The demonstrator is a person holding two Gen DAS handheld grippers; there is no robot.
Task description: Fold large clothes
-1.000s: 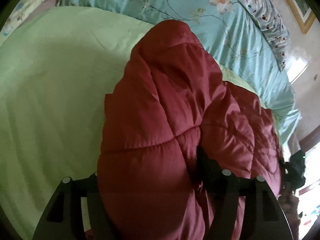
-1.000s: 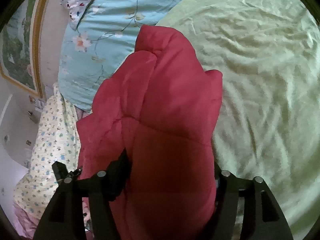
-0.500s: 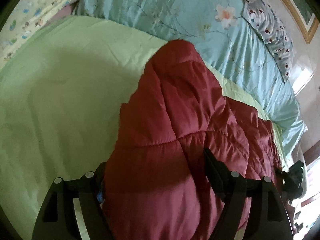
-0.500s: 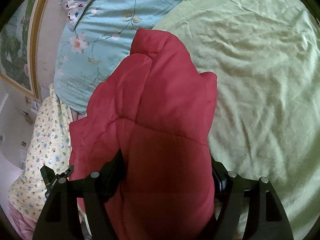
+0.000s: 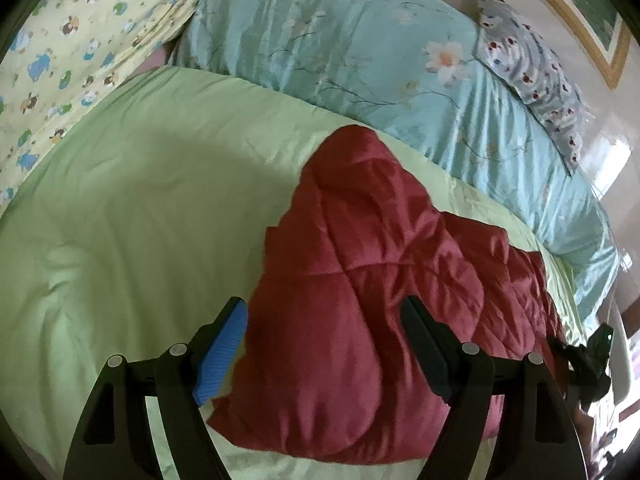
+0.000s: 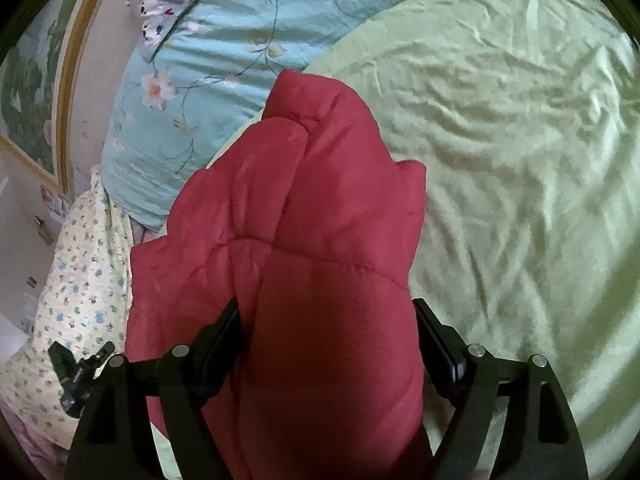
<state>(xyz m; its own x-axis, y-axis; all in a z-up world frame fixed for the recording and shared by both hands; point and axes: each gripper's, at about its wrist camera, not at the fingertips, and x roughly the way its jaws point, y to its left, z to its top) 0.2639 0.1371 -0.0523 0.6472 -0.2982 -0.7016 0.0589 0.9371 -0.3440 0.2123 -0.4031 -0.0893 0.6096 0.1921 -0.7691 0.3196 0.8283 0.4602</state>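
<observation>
The dark red quilted padded jacket (image 5: 360, 292) lies folded in a bulky heap on the pale green bedspread (image 5: 132, 216), with its far end close to the light blue floral quilt (image 5: 360, 40) at the head of the bed. The left gripper (image 5: 324, 320) is released: its blue ribbed pad (image 5: 222, 354) stands clear of the jacket, with green bedspread visible in the gap, and the black finger (image 5: 424, 344) on the other side rests over the fabric without visible pressure. Its jaws have just been opening, and a lobe of the jacket sits between them. The right gripper (image 6: 326, 320) straddles a thick fold of the same jacket (image 6: 312, 240); its jaws have likewise just been opening. Both of its fingers lie alongside the fabric, and whether they still touch it cannot be told. A yellow cloth printed with small cartoon figures (image 5: 68, 48) lies beside the bedspread, a grey pillow with red spots (image 5: 532, 64) rests against the wall, and a gold-framed picture (image 6: 44, 92) hangs above it.
</observation>
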